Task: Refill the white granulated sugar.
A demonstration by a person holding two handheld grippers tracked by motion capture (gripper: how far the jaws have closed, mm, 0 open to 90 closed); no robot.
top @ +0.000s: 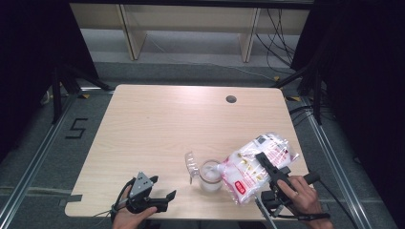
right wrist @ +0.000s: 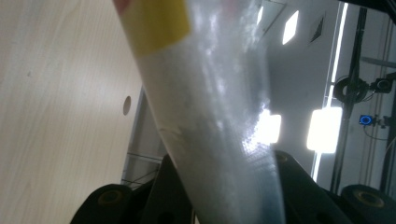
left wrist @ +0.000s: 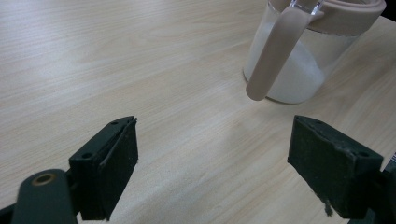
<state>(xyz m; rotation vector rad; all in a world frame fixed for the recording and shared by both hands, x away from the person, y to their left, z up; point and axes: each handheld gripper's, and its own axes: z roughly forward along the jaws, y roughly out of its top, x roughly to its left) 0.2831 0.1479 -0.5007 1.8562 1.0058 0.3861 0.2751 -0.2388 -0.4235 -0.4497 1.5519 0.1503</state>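
One wide worktop (top: 157, 124) carried the job, pale wood with a small round hole near its far edge and plenty of bare surface around the work. Next in size was the plastic bag (top: 255, 167) of white granules, held tilted above the near right part of the worktop, its lower corner dipping to the mouth of the clear jar (top: 210, 175). The right tool (top: 268, 167) was clamped on the bag's upper part; in the right gripper view the plastic (right wrist: 219, 140) ran up from between its closed jaws. The jar stood upright just left of the bag, already holding some white granules, with its hinged lid (top: 192, 164) swung open to the left and a beige handle (left wrist: 275, 51) facing the left tool. The left tool (top: 162, 198) rested near the front edge, jaws spread and empty, a little apart from the jar.

To pour well, it seemed wise to keep the bag's corner directly over the jar mouth and raise the bag's rear slowly, so the flow stayed thin. Steadying the jar by its handle with the free tool would probably guard against a tip.
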